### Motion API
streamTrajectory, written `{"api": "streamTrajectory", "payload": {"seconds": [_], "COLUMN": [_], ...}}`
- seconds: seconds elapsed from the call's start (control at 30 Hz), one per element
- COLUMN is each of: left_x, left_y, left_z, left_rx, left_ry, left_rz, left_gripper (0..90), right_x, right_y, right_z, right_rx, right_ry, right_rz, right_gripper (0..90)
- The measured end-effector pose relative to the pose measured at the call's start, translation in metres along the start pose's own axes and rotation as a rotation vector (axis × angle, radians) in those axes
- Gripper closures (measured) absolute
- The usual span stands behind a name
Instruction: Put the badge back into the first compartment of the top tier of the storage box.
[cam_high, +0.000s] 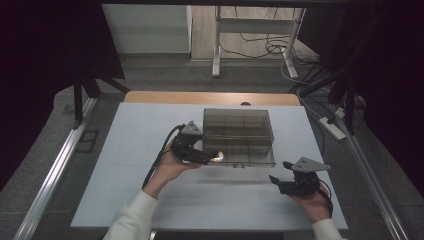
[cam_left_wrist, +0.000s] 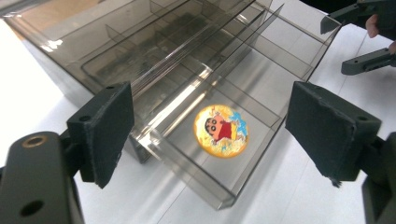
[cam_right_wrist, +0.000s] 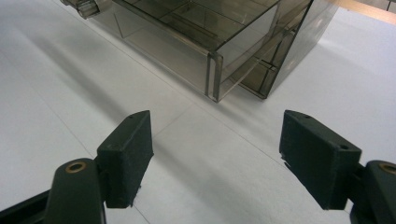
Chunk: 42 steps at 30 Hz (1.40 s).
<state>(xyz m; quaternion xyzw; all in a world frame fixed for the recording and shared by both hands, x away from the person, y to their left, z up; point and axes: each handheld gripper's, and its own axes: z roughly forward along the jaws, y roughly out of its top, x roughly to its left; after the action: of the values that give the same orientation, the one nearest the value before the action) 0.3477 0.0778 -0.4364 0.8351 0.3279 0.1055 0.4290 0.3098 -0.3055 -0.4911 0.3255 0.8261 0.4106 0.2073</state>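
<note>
From above, a smoky clear drawer box (cam_high: 238, 131) sits mid-frame on the white table (cam_high: 125, 150), its drawer (cam_high: 245, 159) pulled out; the left gripper (cam_high: 210, 156) is at the drawer's left end and the right gripper (cam_high: 280, 172) is off at lower right. In the left gripper view, a round cartoon sticker (cam_left_wrist: 221, 130) lies in the drawer's near compartment, centre frame, between spread jaws. In the right gripper view, the jaws gape over bare table, the box at the top.

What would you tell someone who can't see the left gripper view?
A round cartoon sticker lies in the pulled-out drawer of a smoky clear plastic organizer box on a white table. The left gripper frames it with its black jaws wide open.
</note>
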Motion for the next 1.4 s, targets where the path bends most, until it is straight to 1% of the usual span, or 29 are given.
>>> {"api": "streamTrajectory", "payload": {"seconds": [0.27, 0.37, 0.4, 0.5, 0.57, 0.7, 0.87, 1.0, 1.1, 1.13, 1.17, 1.23, 1.3, 1.4], "left_x": [-0.006, -0.011, -0.012, -0.013, -0.013, -0.01, -0.008, -0.006, -0.005, -0.005, -0.004, -0.002, 0.0, 0.0], "left_y": [-0.012, -0.02, -0.022, -0.034, -0.043, -0.057, -0.073, -0.087, -0.104, -0.108, -0.112, -0.123, -0.129, -0.131], "left_z": [-0.01, -0.015, -0.016, -0.025, -0.029, -0.034, -0.04, -0.049, -0.057, -0.059, -0.06, -0.06, -0.06, -0.06], "left_rx": [-0.001, 0.007, 0.008, -0.001, 0.004, 0.009, 0.017, 0.003, -0.022, -0.026, -0.025, -0.007, 0.009, 0.014], "left_ry": [0.023, 0.059, 0.063, 0.068, 0.066, 0.07, 0.084, 0.094, 0.107, 0.11, 0.111, 0.112, 0.107, 0.107], "left_rz": [0.01, 0.033, 0.034, 0.016, 0.0, -0.037, -0.061, -0.086, -0.129, -0.136, -0.144, -0.163, -0.172, -0.175], "left_gripper": [15.7, 16.2, 16.2, 16.6, 17.4, 17.6, 17.3, 17.3, 17.5, 17.7, 17.9, 18.0, 18.1, 17.9], "right_x": [-0.001, -0.001, -0.001, -0.001, -0.001, -0.001, -0.002, -0.001, 0.0, 0.0, 0.0, 0.0, 0.0, -0.001], "right_y": [0.0, 0.0, 0.0, 0.001, 0.001, 0.002, 0.002, 0.002, 0.002, 0.003, 0.003, 0.004, 0.004, 0.004], "right_z": [-0.001, -0.002, -0.002, -0.002, -0.002, -0.005, -0.005, -0.005, -0.005, -0.006, -0.006, -0.007, -0.008, -0.009], "right_rx": [-0.011, -0.011, -0.012, -0.018, -0.02, -0.029, -0.035, -0.036, -0.041, -0.037, -0.038, -0.043, -0.05, -0.053], "right_ry": [0.001, 0.001, 0.0, 0.003, 0.004, 0.0, 0.001, 0.002, 0.002, 0.005, 0.004, 0.004, 0.001, -0.002], "right_rz": [0.016, 0.017, 0.016, 0.019, 0.019, 0.021, 0.023, 0.019, 0.015, 0.012, 0.013, 0.013, 0.014, 0.017], "right_gripper": [24.0, 24.0, 24.0, 24.0, 24.0, 24.0, 24.0, 24.0, 24.1, 24.0, 24.1, 24.1, 24.1, 24.3]}}
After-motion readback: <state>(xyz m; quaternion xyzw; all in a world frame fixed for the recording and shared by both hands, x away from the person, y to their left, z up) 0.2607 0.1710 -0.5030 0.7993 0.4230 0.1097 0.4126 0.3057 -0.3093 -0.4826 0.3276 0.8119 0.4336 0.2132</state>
